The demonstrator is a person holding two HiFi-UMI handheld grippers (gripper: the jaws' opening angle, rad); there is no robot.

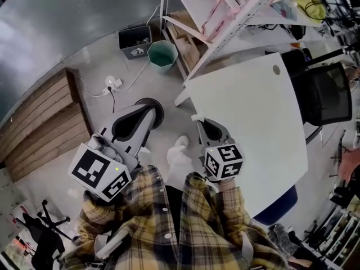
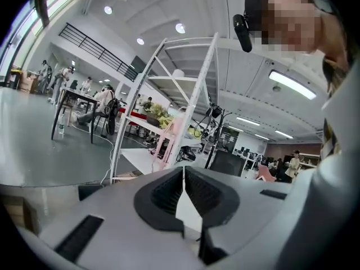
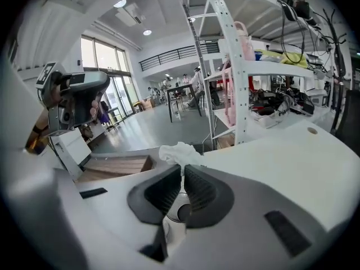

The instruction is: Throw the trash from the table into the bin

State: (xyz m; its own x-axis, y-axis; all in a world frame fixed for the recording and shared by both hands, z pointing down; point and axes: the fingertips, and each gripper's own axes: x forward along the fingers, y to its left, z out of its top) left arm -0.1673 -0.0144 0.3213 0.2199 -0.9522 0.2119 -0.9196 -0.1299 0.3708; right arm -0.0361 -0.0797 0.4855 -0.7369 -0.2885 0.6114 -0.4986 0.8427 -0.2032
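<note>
My right gripper [image 3: 181, 166] is shut on a crumpled white tissue [image 3: 179, 152] that sticks out past its fingertips. In the head view the right gripper [image 1: 198, 120] hangs at the left edge of the white table [image 1: 253, 111]. My left gripper [image 1: 152, 112] is over the grey floor to the left of it. In its own view the left gripper [image 2: 184, 169] has its jaws together, and I see nothing held between them. A green bin [image 1: 162, 54] stands on the floor ahead, beyond both grippers, at the foot of a white shelf rack [image 1: 225, 16].
A black box [image 1: 135, 41] sits beside the green bin. A power strip with cables [image 1: 111, 84] lies on the floor to the left. A wooden platform [image 1: 39, 128] fills the left side. A black office chair [image 1: 326, 94] stands behind the table.
</note>
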